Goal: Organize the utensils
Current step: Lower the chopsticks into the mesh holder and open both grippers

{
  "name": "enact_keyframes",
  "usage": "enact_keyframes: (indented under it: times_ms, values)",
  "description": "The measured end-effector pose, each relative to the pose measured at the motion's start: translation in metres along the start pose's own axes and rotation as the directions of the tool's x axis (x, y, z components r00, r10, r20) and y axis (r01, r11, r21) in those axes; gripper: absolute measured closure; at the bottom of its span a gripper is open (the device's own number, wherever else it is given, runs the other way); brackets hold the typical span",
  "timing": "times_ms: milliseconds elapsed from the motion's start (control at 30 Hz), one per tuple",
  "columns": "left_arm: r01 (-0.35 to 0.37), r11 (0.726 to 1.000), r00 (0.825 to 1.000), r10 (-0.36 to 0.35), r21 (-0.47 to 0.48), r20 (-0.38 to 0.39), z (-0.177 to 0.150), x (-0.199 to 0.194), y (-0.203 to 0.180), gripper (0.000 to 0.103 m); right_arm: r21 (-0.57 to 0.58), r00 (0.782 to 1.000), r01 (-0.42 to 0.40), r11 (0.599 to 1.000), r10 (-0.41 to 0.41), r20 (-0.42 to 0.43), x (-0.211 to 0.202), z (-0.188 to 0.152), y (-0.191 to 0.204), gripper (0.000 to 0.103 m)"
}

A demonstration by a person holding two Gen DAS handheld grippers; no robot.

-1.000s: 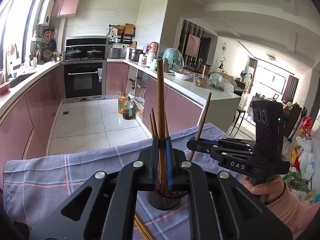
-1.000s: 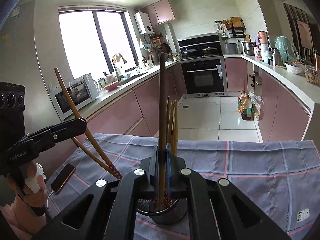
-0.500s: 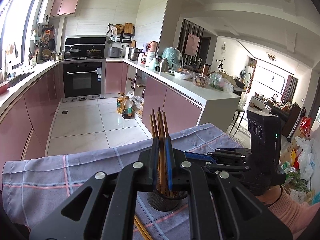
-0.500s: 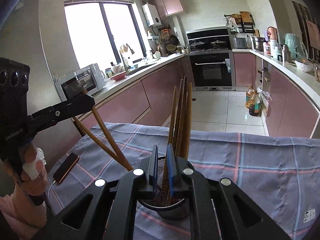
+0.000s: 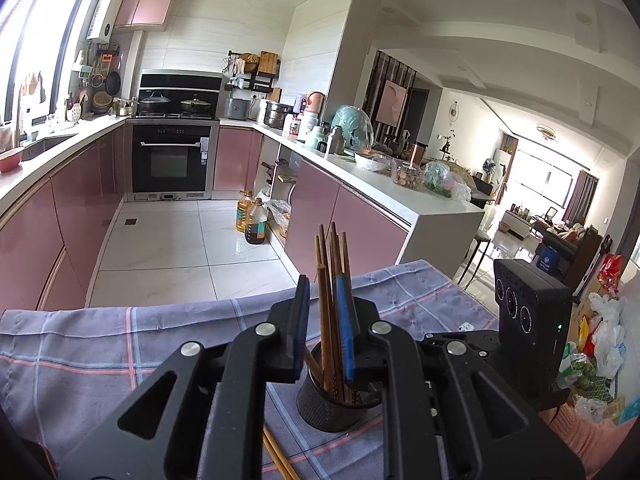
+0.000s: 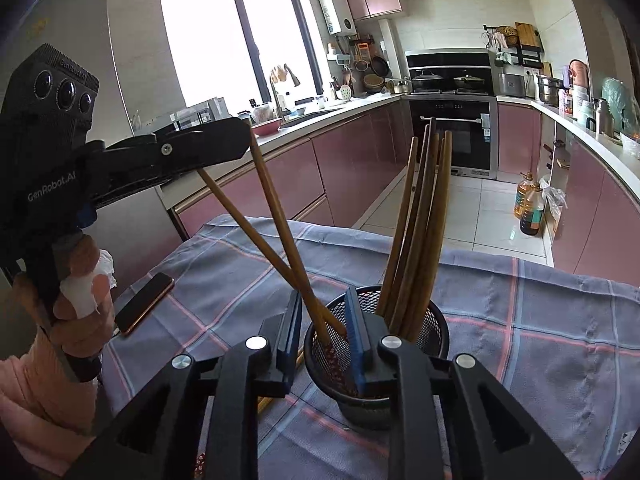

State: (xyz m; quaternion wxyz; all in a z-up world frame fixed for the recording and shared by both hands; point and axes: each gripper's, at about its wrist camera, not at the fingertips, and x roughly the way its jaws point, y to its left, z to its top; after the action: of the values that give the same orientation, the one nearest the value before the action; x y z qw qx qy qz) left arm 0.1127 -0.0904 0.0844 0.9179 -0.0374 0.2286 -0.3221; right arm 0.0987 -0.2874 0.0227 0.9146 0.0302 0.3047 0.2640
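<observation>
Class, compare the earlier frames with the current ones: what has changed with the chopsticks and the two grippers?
Both came down and opened: the left hand-held gripper and the right hand-held gripper each released the one it had held raised, so it now stands among the chopsticks in the mesh holder. The holder, checked cloth and phone stayed put.

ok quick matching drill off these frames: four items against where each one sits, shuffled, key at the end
Items:
1. phone
2. oil bottles
3. chopstick bundle
4. red bowl

Places:
A. on the floor tiles
B. standing in the mesh cup
C. on the worktop under the window
D. flat on the checked cloth

Pairs: 1-D, 2-A, 3-B, 4-C
</observation>
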Motion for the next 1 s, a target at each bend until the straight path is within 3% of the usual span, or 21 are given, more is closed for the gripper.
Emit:
enact_keyframes:
  times_ms: [167,300,533,833,1000]
  values:
    - [-0.010,1.000,0.999,0.010,0.003,0.051,-0.011,-0.021,0.004,0.074,-0.026,1.000,0.016,1.000,-0.016,-0.017,0.009,-0.002,0.005,0.076]
    - [-0.014,1.000,1.000,0.015,-0.028,0.021,-0.023,-0.020,0.012,0.074,-0.018,0.999,0.035,0.999,-0.035,-0.028,0.020,0.000,0.005,0.077]
    - [0.008,0.997,0.998,-0.013,-0.076,-0.063,-0.039,0.005,0.021,0.075,0.016,0.997,0.073,0.997,-0.072,-0.027,0.034,0.003,0.003,0.086]
    - [0.022,0.997,0.994,-0.030,-0.077,-0.107,-0.042,0.043,0.014,0.084,0.048,0.995,0.098,0.994,-0.098,-0.009,0.033,-0.001,0.000,0.086]
    - [0.009,0.994,0.993,-0.022,-0.110,-0.116,-0.038,0.061,0.024,0.099,0.046,0.996,0.085,0.995,-0.085,-0.006,0.035,-0.001,0.000,0.089]
